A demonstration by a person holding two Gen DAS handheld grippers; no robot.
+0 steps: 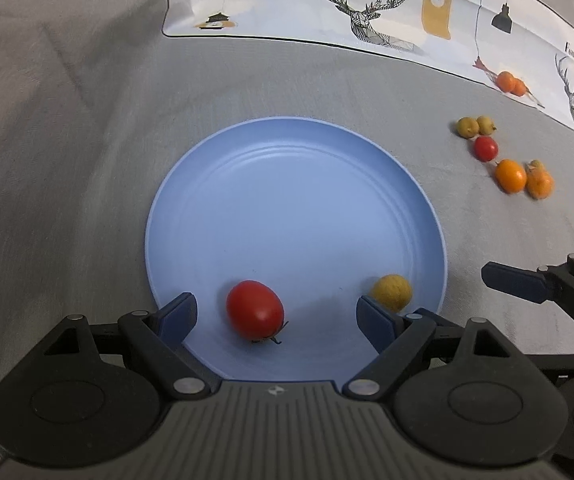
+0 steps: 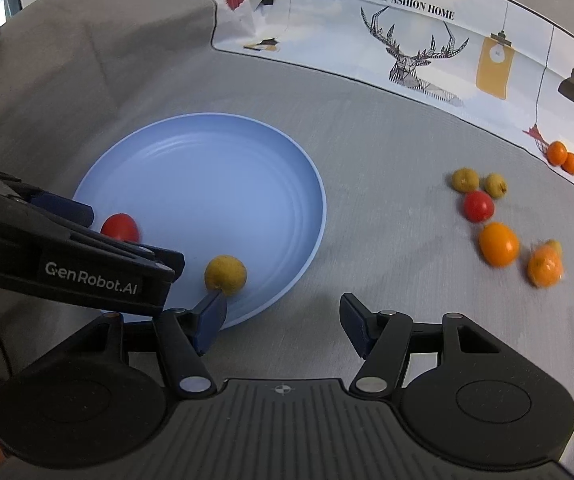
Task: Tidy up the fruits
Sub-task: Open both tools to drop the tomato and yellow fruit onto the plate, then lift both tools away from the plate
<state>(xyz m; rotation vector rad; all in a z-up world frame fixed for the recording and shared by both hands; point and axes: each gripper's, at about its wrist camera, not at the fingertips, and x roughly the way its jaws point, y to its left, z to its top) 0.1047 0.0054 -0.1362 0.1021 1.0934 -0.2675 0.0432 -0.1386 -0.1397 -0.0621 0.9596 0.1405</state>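
Observation:
A blue plate (image 1: 287,184) lies on the grey cloth; it also shows in the right wrist view (image 2: 207,168). On its near part lie a red tomato (image 1: 255,310) (image 2: 121,227) and a small yellow fruit (image 1: 391,292) (image 2: 225,274). My left gripper (image 1: 277,320) is open over the plate's near edge, with the tomato loose between its fingers. My right gripper (image 2: 283,320) is open and empty over the cloth, just right of the plate's near rim. To the right lie loose fruits: two yellow ones (image 2: 465,179), a red tomato (image 2: 477,206) and two orange ones (image 2: 499,244).
A printed deer-pattern sheet (image 2: 427,52) covers the far side, with two small oranges (image 2: 563,156) on it. The grey cloth (image 1: 67,140) rises in folds at the left. The left gripper's body (image 2: 67,264) crosses the right wrist view at the left.

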